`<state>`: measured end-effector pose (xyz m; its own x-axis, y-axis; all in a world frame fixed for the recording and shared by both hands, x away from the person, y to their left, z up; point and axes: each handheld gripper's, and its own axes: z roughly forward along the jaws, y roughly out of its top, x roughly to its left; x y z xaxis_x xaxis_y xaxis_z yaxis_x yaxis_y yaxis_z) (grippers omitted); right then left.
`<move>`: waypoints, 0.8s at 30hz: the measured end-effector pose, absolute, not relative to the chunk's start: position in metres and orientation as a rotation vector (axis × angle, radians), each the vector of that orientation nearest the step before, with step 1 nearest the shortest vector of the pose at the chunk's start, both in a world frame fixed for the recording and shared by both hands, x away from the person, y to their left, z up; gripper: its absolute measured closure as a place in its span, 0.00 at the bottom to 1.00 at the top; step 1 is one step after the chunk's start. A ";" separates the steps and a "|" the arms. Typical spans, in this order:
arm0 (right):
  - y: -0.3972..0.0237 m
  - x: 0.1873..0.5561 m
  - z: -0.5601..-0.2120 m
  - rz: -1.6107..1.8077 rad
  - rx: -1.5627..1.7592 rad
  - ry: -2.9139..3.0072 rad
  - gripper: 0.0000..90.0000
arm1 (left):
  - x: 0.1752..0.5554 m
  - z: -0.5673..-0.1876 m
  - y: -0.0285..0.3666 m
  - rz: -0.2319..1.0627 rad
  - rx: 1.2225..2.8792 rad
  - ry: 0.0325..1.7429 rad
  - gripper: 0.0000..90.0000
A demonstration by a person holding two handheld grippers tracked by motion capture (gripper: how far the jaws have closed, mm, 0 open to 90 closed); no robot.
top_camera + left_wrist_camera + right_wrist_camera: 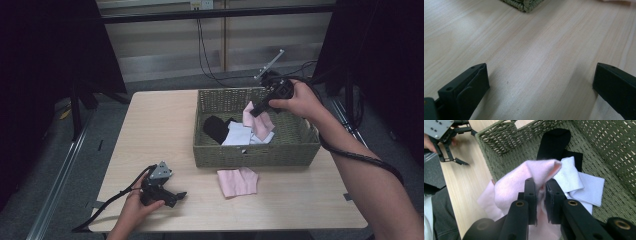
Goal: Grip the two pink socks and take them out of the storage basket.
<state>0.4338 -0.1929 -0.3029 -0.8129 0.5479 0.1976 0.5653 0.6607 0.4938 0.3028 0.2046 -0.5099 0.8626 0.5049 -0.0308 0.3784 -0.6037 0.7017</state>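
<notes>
My right gripper (256,111) is shut on a pink sock (260,121) and holds it above the green woven basket (260,152). In the right gripper view the pink sock (524,182) is pinched between the two black jaws of my right gripper (540,195) and hangs over the basket (499,142). Inside the basket lie a black sock (216,128) and white socks (239,135). A second pink sock (238,181) lies flat on the table in front of the basket. My left gripper (176,196) rests on the table at the front left, open, its jaws (541,82) wide apart over bare wood.
The wooden table (155,130) has free room left of the basket. Cables (205,50) hang behind the table's far edge. A corner of the basket (524,5) sits ahead of the left gripper.
</notes>
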 end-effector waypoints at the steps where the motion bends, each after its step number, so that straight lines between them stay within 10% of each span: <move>1: -0.193 0.432 -0.301 -0.861 -0.950 -2.837 0.89 | 0.303 -0.510 0.205 0.220 2.287 0.635 0.00; 24: -0.177 0.388 -0.290 -0.844 -0.766 -2.855 0.89 | 0.303 -0.510 0.205 0.218 2.289 0.632 0.00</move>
<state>0.3879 -0.1773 -0.2900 -0.8737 0.4437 0.1995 0.4809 0.7254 0.4925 0.3028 0.2046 -0.5098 0.8643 0.5020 -0.0306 0.3765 -0.6055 0.7011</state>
